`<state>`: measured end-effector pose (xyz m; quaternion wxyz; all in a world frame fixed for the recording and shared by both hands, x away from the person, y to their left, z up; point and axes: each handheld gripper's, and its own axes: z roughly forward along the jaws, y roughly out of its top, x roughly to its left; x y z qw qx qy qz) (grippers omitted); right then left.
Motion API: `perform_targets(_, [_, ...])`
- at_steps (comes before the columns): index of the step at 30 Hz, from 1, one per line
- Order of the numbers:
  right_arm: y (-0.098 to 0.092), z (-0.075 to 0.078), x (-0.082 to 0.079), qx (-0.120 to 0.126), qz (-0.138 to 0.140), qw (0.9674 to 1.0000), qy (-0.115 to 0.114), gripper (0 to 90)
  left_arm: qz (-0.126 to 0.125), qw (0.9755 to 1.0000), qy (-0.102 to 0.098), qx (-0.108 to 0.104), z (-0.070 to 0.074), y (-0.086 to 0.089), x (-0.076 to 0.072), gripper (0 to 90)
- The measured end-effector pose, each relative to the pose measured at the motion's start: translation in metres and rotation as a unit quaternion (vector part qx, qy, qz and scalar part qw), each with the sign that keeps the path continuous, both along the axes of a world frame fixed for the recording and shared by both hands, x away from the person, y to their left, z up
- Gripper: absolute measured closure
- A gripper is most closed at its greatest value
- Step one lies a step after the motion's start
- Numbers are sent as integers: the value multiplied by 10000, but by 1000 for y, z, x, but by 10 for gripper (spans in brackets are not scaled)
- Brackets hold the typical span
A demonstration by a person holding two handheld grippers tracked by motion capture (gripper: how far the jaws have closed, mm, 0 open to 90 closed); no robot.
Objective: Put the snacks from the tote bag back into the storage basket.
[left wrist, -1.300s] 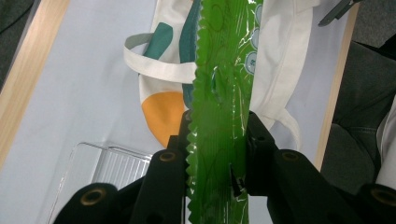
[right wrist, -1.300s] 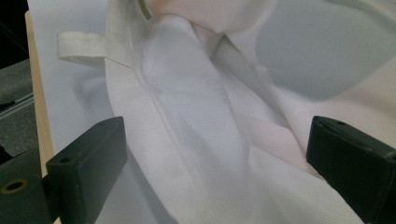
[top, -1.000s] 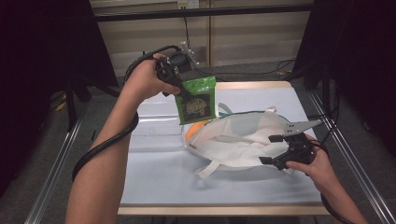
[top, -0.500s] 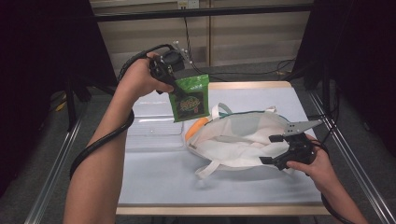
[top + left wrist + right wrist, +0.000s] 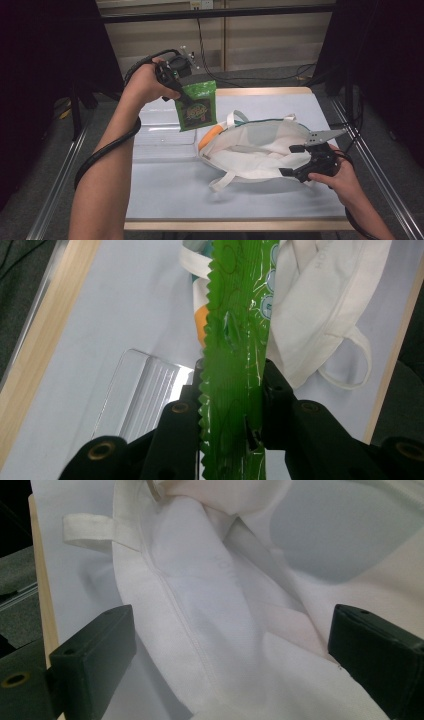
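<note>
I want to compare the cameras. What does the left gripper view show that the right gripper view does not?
Left gripper view: the left claw shut on a green packet, a clear tray and something orange at the white bag's edge. Right gripper view: the right claw open, a jaw on each side of the bag's rim. Both: the white bag on the pale table.

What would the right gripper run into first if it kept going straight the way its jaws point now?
Most likely the white fabric tote bag. The right gripper has its jaws open on either side of the bag's seamed rim, and cloth lies directly ahead between them. How far ahead is hard to judge.
</note>
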<state>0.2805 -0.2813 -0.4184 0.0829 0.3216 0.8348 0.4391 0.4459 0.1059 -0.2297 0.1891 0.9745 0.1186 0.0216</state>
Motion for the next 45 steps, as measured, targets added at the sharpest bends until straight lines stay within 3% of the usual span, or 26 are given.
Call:
perform_targets(2, [-1, 0, 0, 1, -21, 10000, -12, 48, 70, 10000, 13, -18, -1, 2, 0, 744])
perform_targets(3, [-1, 0, 0, 0, -29, 10000, -13, 48, -26, 10000, -17, 58, -1, 4, 2, 744])
perform_targets(12, [0, -1, 1, 27, 4, 10000, 25, 48, -33, 10000, -57, 24, -8, 10, 3, 745])
perform_targets(13, [0, -1, 1, 41, -1, 10000, 22, 48, -95, 9999, -51, 105, -7, 11, 5, 745])
perform_targets(16, [0, -1, 1, 48, -12, 10000, 22, 48, -77, 9999, -86, 118, -8, 13, 5, 746])
perform_targets(17, [-1, -1, 1, 46, -16, 10000, 10, 48, 70, 10000, -56, -4, -10, 14, 4, 746])
perform_targets(18, [-1, -1, 1, 33, -4, 10000, 9, 48, -22, 10000, -58, 64, -9, 15, 5, 746])
perform_targets(19, [-1, -1, 1, 32, -2, 10000, 7, 48, 122, 9999, -15, -51, -11, 15, 3, 746])
perform_targets(22, [-2, -1, 1, 36, -19, 10000, 24, 48, 16, 9999, -57, 104, -12, 19, 5, 746])
perform_targets(26, [-1, 0, 1, 41, -25, 10000, 14, 48, 158, 9999, -53, 6, -16, 22, 4, 746])
perform_targets(29, [-1, 0, 0, 49, -22, 10000, 4, 48, 84, 9998, -50, 144, -16, 26, 6, 746])
perform_targets(31, [-1, 1, 0, 19, -23, 10000, -1, 48, 169, 9998, -68, 42, -18, 27, 6, 746])
perform_targets(34, [0, 1, 0, 17, -25, 10000, 6, 48, 87, 9998, -54, 162, -17, 31, 8, 747])
perform_targets(38, [0, 1, 0, 25, -4, 10000, 13, 48, 170, 9998, -74, 33, -21, 33, 7, 747])
perform_targets(39, [0, 0, 0, 24, -3, 10000, 5, 48, 59, 9999, -63, 141, -20, 34, 9, 747])
perform_targets(40, [0, 0, 1, 6, 3, 10000, 3, 48, 192, 9998, -90, 14, -22, 34, 7, 747])
perform_targets(41, [0, 0, 1, 13, -2, 10000, 12, 48, 113, 9998, -105, 143, -21, 35, 9, 747])
perform_targets(42, [0, 0, 1, 14, -4, 10000, 16, 48, 207, 9997, -82, 40, -22, 36, 8, 747])
perform_targets(45, [0, 0, 1, 13, -4, 10000, 12, 48, 228, 9997, -62, 58, -23, 38, 9, 747])
